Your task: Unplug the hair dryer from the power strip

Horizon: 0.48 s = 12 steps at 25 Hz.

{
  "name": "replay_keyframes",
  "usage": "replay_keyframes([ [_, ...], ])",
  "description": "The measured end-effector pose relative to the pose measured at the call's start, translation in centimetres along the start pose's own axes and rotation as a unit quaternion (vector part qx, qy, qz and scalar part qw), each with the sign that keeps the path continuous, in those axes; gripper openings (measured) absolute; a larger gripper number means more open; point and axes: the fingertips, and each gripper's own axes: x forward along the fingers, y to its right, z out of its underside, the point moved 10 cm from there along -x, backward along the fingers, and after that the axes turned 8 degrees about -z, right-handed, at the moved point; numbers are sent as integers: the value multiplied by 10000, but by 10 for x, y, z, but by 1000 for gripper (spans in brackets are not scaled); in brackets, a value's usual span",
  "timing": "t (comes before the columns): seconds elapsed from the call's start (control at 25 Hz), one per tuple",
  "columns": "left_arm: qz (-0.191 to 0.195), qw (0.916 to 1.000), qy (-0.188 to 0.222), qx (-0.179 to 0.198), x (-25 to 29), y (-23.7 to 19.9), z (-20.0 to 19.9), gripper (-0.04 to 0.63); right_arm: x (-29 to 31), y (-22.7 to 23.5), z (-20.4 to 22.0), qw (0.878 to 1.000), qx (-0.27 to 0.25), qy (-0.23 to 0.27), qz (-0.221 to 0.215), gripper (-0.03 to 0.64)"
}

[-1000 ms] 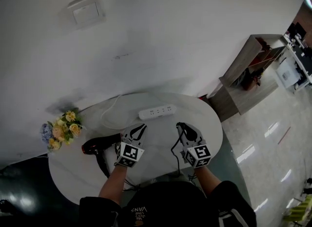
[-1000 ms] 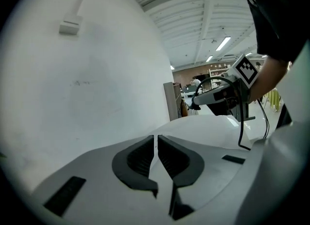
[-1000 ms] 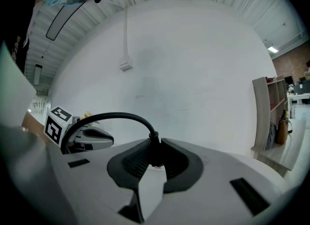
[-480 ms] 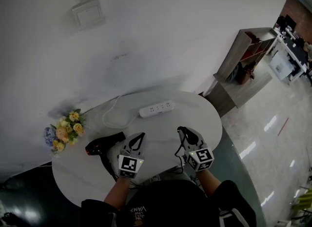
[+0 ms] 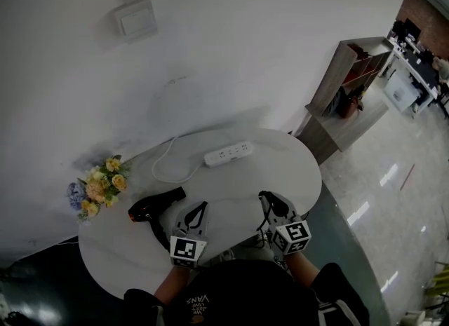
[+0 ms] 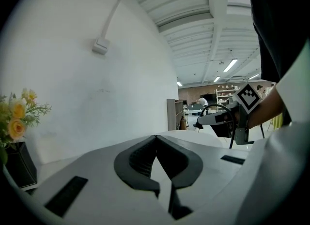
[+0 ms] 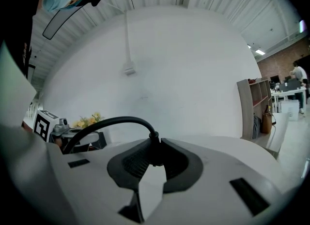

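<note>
Table, round and white, lies under both our grippers and runs on ahead of them to the white wall. Ahead of our right gripper and off to its right, past the table's edge, a wooden shelf unit stands against that wall.

The black hair dryer lies flat on the tabletop just left of our left gripper, its handle pointing back toward us and its barrel slanting ahead and to the right, close to the left gripper's tips but apart from them. Further left of that gripper, at the table's edge by the wall, sits a bouquet of yellow and blue flowers.

The white power strip lies well ahead of both grippers, roughly between their lines of aim. Its white cable loops across the table ahead of the left gripper.

Our right gripper's jaws are narrowed onto the hair dryer's black plug, pinched between the ribbed pads and well clear of the strip. The black cord arches up out of the plug and away to that gripper's left.

Our left gripper's jaws are pressed together, tip to tip, with only bare tabletop seen beyond them.
</note>
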Motion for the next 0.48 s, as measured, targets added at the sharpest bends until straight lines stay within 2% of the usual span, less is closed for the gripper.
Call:
replay_keyframes([
  [0.48, -8, 9999, 19, -145, -34, -2, 11, 18, -21, -19, 13, 9997, 75, -129, 198, 72],
])
